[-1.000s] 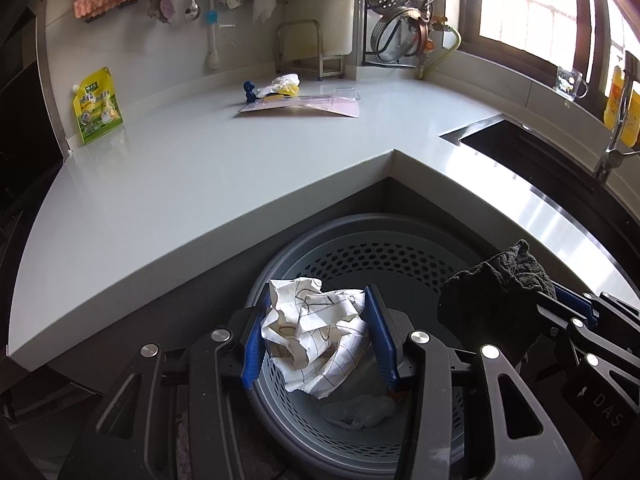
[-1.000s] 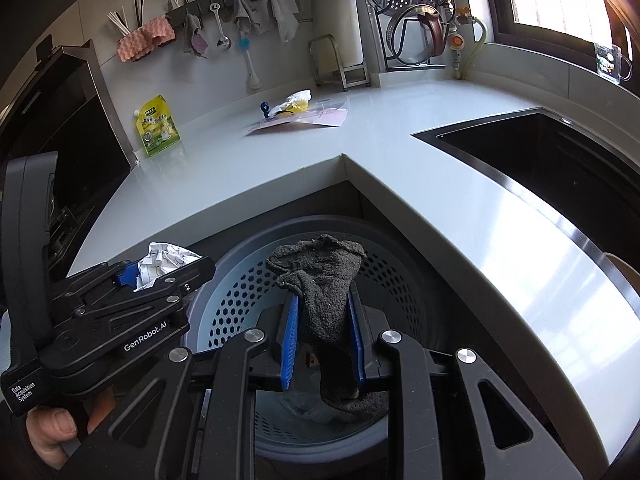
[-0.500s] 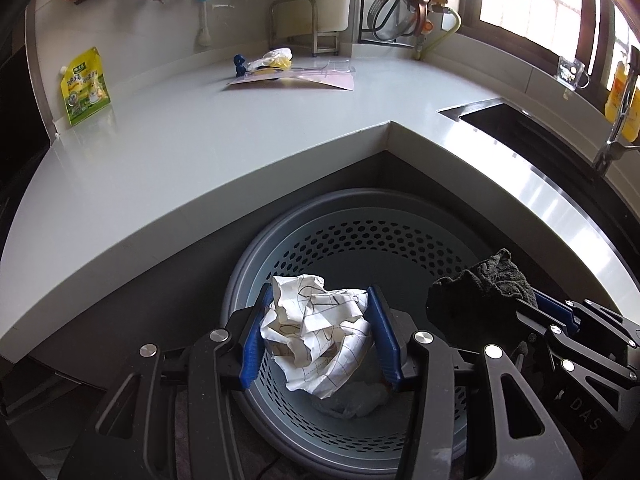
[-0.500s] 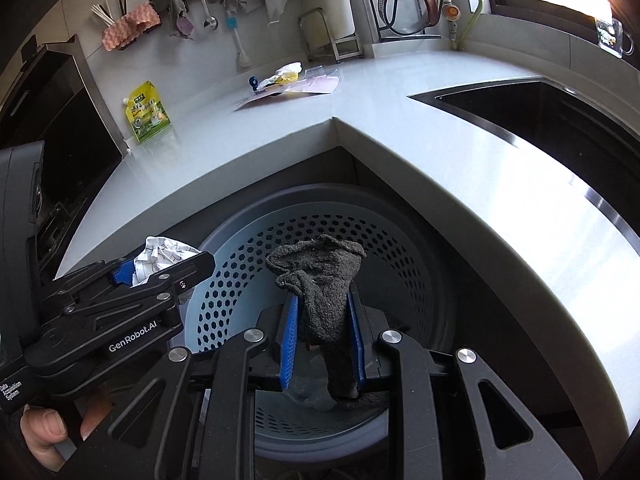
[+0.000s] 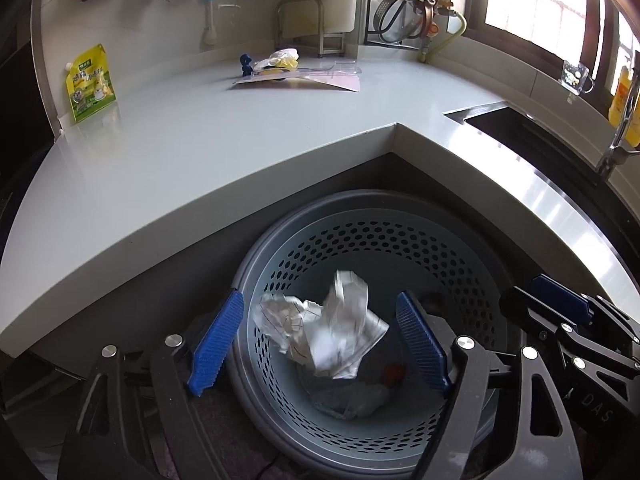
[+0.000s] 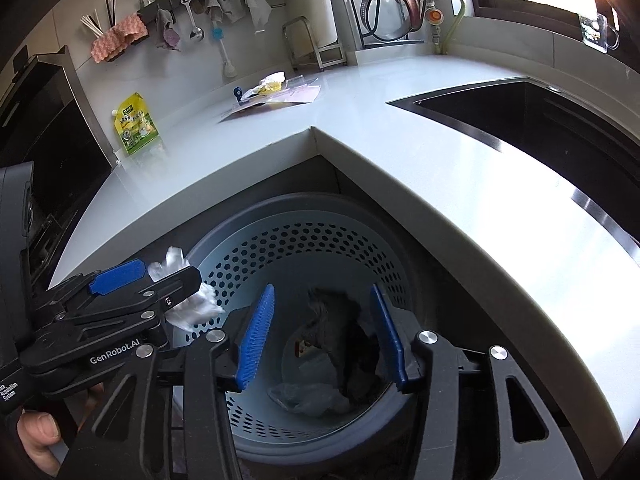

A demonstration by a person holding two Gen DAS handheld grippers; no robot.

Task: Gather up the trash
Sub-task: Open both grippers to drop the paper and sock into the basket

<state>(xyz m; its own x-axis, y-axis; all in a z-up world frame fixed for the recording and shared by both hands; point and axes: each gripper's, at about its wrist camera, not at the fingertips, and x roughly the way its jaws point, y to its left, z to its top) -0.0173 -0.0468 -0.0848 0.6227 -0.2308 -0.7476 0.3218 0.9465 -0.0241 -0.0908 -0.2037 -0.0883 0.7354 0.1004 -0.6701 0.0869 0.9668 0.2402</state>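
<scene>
The bin (image 5: 372, 240) is pale blue-grey with a honeycomb of holes and a darker grey rim. The paper (image 5: 324, 332) is white with thin dark lines. The cloth (image 6: 344, 336) is charcoal. Gripper pads (image 6: 256, 336) are ribbed blue. The counter (image 5: 192, 152) is pale grey.

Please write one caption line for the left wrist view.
Left gripper opening, crumpled paper dropping into perforated bin.

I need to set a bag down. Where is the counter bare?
The countertop is bare from its inner corner toward the sink, and between the yellow pouch and the litter pile. The back wall is crowded.
</scene>
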